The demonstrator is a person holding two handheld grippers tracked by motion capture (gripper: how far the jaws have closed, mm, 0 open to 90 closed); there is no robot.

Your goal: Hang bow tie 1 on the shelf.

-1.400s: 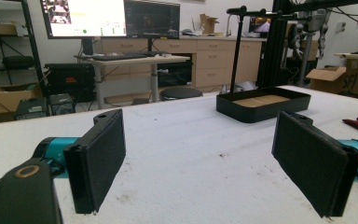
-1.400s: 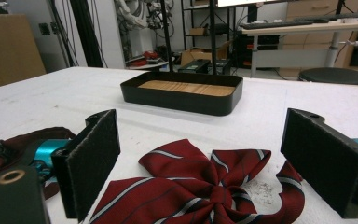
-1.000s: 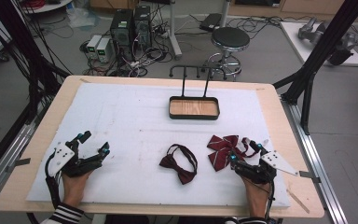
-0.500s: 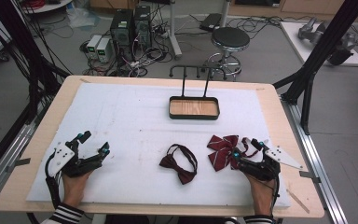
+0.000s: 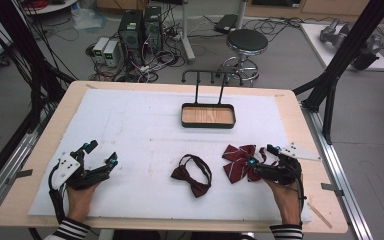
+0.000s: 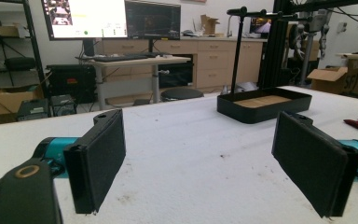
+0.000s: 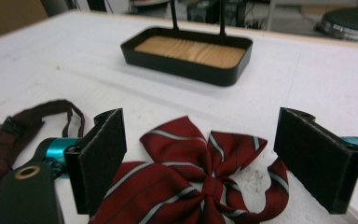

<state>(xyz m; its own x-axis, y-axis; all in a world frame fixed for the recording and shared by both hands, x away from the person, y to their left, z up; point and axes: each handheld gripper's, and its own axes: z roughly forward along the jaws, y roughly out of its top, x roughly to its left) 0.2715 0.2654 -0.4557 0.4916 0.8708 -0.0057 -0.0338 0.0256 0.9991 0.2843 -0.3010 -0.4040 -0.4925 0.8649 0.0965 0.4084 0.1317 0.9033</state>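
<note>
A striped dark-red bow (image 5: 237, 161) lies on the white mat at the front right. My right gripper (image 5: 261, 156) straddles its right side, open; the bow (image 7: 191, 158) sits between the two pads without either one pressing on it. Its jaws have just been closing a little. A plain dark-red bow tie (image 5: 192, 175) with a strap loop lies left of it, also seen at the left edge of the right gripper view as the bow tie (image 7: 9, 135). My left gripper (image 5: 101, 152) rests at the front left, open with nothing between its pads (image 6: 98, 158).
A black tray (image 5: 208, 122) with a wooden floor and a tall handle stands at mid-table toward the back, seen as the tray (image 6: 261, 109) and the tray (image 7: 182, 70). A stool and computer gear stand on the floor beyond the table's far edge.
My right gripper has shifted a little forward and left, further over the striped bow. The left gripper and both bows have stayed put.
</note>
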